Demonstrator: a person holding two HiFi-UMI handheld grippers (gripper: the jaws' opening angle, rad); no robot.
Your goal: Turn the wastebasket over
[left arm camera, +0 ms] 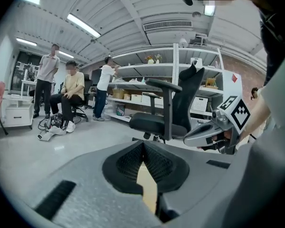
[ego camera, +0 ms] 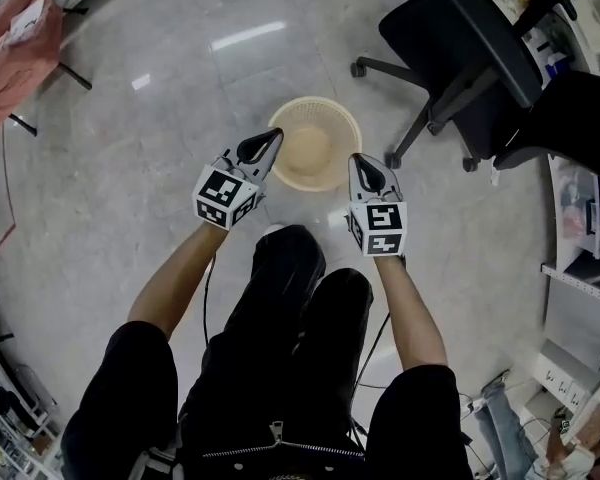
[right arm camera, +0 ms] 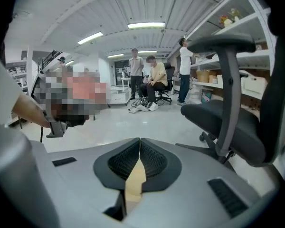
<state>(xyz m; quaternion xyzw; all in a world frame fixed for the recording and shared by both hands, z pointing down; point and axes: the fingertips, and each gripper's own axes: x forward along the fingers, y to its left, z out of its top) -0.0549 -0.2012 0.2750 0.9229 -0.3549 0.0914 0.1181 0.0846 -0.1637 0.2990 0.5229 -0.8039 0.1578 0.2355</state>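
A cream mesh wastebasket (ego camera: 315, 146) stands on the grey floor with its open mouth facing up, in front of the person's knees. My left gripper (ego camera: 273, 136) hangs over its left rim and my right gripper (ego camera: 358, 160) over its right rim, both above it and apart from it. Each is shut with nothing between its pads. In the left gripper view the jaws (left arm camera: 143, 145) meet at the tips, and the right gripper (left arm camera: 213, 129) shows at the right. The right gripper view shows its jaws (right arm camera: 140, 140) closed too, with a cream sliver of the basket (right arm camera: 134, 177) below them.
A black office chair (ego camera: 470, 58) stands on castors just right of and behind the basket. Shelving and boxes (ego camera: 580, 228) line the right side. A pink bag (ego camera: 15, 43) is at the far left. Several people (right arm camera: 149, 82) stand or sit far across the room.
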